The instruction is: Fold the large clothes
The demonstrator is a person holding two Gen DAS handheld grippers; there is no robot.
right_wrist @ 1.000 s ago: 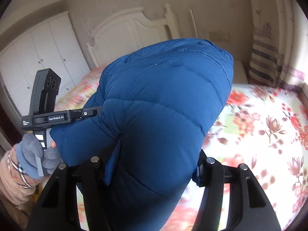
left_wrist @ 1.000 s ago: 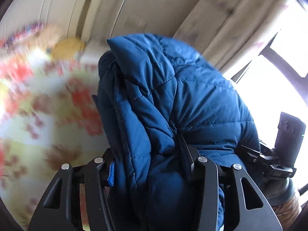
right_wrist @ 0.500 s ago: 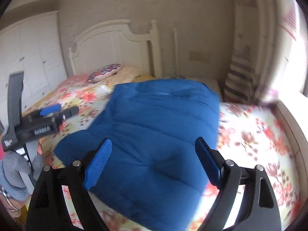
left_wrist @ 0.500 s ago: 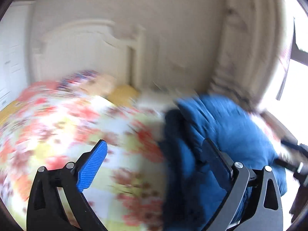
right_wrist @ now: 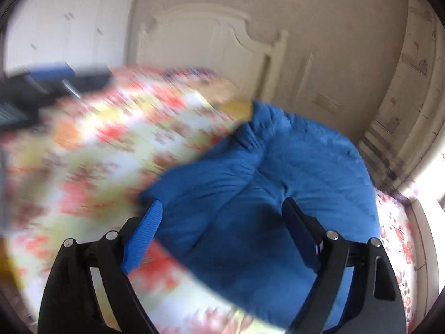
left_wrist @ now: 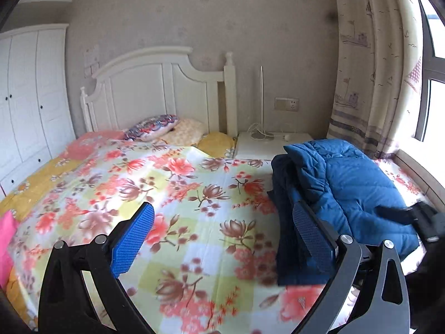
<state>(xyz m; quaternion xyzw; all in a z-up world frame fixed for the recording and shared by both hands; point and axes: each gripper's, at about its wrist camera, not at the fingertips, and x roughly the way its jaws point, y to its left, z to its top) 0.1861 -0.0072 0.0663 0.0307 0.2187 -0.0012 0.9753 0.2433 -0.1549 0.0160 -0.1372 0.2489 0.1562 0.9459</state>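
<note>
We hold the left hand-held gripper (left_wrist: 222, 239) spread wide and empty over the floral bedspread (left_wrist: 172, 194), while the folded blue puffer jacket (left_wrist: 350, 189) lies at the bed's right side, near the curtain (left_wrist: 370, 64). Our right hand-held gripper (right_wrist: 222, 231) also gapes wide, its fingers framing the jacket without gripping it, in a motion-blurred view.
</note>
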